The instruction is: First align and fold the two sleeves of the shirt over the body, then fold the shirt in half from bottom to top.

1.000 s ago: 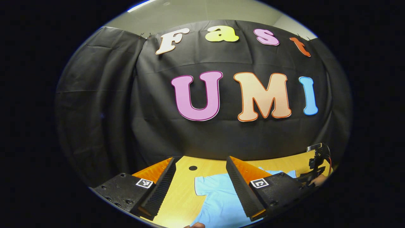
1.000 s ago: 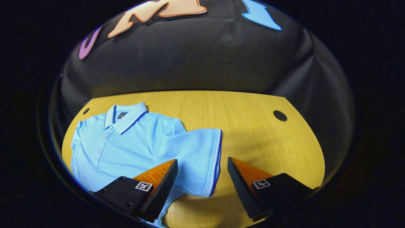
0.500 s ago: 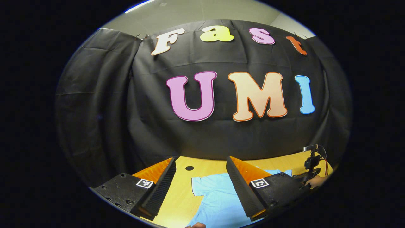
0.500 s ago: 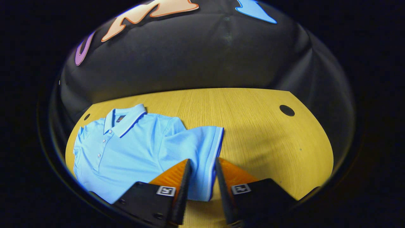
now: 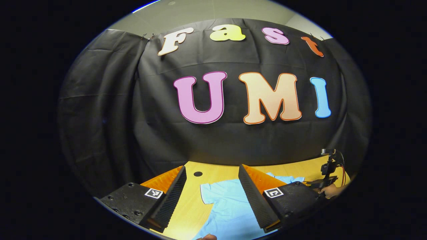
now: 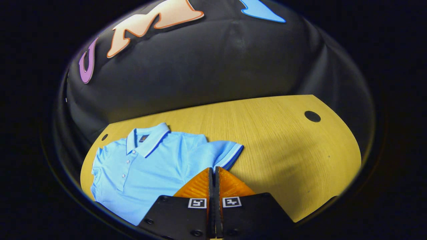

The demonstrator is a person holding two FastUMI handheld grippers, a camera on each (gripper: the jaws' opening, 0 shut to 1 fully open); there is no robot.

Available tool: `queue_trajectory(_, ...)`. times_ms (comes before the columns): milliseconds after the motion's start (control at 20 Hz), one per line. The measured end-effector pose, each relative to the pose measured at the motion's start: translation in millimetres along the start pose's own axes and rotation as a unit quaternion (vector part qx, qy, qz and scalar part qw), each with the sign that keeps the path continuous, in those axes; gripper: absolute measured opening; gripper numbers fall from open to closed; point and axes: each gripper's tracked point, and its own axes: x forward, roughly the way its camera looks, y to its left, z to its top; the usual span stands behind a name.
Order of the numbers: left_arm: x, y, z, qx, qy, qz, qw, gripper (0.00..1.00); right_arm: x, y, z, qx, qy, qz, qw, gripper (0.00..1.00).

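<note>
A light blue polo shirt [image 6: 150, 166] lies face up on the wooden table [image 6: 283, 140], collar toward the booth wall. In the right gripper view, my right gripper [image 6: 213, 169] is shut on the lower edge of the shirt's striped-cuff sleeve [image 6: 227, 153], and the pinched cloth is hidden between the fingers. In the left gripper view, my left gripper [image 5: 211, 166] hangs open above the table, holding nothing. The shirt [image 5: 227, 206] and its other sleeve lie below and between its fingers. The right gripper [image 5: 328, 173] and the hand [image 5: 330, 191] holding it show at the far right.
The table has round cable holes at the back right [image 6: 312, 116] and back left [image 6: 104, 137]. Black cloth walls close the booth behind the table. Bare wood stretches right of the shirt.
My right gripper went from open to shut on the sleeve's edge, and the sleeve now looks drawn in and shorter. My left gripper stayed open and drifted only slightly.
</note>
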Motion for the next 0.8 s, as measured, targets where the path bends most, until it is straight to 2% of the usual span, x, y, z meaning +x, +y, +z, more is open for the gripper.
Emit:
queue_trajectory(250, -1, 0, -4, -0.006, 0.005, -0.003, 1.000, 0.94, -9, 25, 13, 0.021, -0.015, 0.030, 0.999, 0.03)
queue_trajectory(450, 0, 0, -7, -0.006, 0.008, -0.005, 1.000, 0.94, -13, 66, 28, 0.024, -0.028, 0.068, 0.997, 0.03)
queue_trajectory(800, 1, 10, -18, -0.004, 0.022, 0.001, 1.000, 0.94, -3, 140, 5, 0.000, -0.012, 0.119, 0.993, 0.03)
